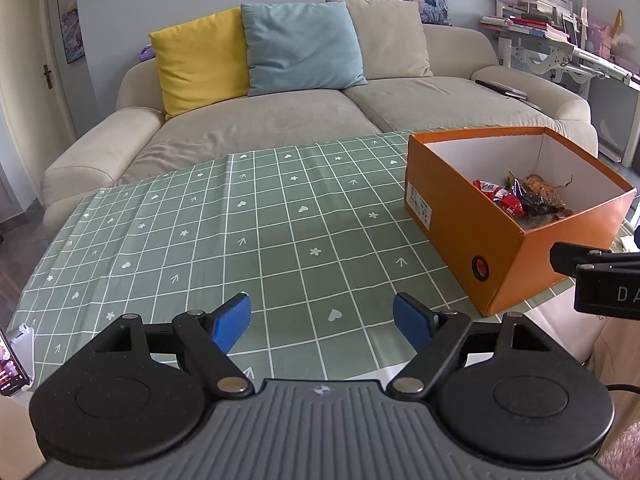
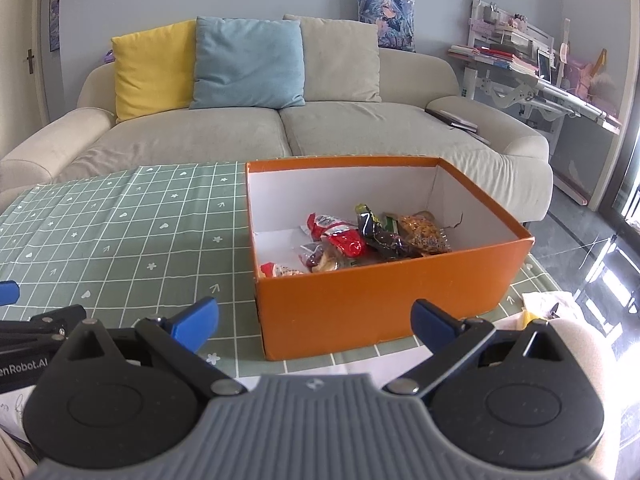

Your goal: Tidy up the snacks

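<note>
An open orange box (image 2: 368, 300) stands on the green checked tablecloth (image 1: 240, 232). It holds several snack packets (image 2: 360, 240), among them red and dark wrappers. The box also shows in the left wrist view (image 1: 452, 232), at the right, with the snack packets (image 1: 520, 198) inside. My left gripper (image 1: 322, 320) is open and empty above the cloth, left of the box. My right gripper (image 2: 316, 322) is open and empty, just in front of the box's near wall. Part of the right gripper's body shows at the right edge of the left wrist view.
A beige sofa (image 2: 304, 136) with yellow, blue and beige cushions stands behind the table. A phone (image 1: 10, 364) stands at the table's left edge. A white bag (image 2: 548, 304) lies right of the box. A desk (image 2: 552, 84) is at the far right.
</note>
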A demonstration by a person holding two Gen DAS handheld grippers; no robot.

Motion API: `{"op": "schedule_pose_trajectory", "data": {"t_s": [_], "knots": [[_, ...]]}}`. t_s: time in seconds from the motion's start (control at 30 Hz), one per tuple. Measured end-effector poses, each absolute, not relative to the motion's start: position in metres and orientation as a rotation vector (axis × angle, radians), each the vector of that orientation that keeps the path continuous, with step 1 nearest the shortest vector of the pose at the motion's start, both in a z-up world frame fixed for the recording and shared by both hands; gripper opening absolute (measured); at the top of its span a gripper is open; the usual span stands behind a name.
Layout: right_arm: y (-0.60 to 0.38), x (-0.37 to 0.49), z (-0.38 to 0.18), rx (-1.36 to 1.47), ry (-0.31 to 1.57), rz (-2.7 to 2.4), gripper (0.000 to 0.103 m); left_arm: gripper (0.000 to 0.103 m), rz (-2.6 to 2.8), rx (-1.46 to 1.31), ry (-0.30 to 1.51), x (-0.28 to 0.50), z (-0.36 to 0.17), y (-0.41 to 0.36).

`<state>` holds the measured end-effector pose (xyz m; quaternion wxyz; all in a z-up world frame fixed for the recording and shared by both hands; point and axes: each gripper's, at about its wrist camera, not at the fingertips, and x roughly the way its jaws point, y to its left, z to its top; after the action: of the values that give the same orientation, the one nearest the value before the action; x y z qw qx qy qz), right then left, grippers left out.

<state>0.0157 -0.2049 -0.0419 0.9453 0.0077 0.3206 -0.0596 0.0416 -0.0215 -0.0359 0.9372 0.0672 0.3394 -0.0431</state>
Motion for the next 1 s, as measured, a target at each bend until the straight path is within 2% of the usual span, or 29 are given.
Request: {"op": "schedule_pose_trajectory", "data": {"t_s": [1.0], "knots": [[-0.2021,0.0211,-0.0468,0.003,0.675,-0.111,0.099,0.095,-0.072,0.151,0.701,0.0418,-0.0327,-0.0203]]}}
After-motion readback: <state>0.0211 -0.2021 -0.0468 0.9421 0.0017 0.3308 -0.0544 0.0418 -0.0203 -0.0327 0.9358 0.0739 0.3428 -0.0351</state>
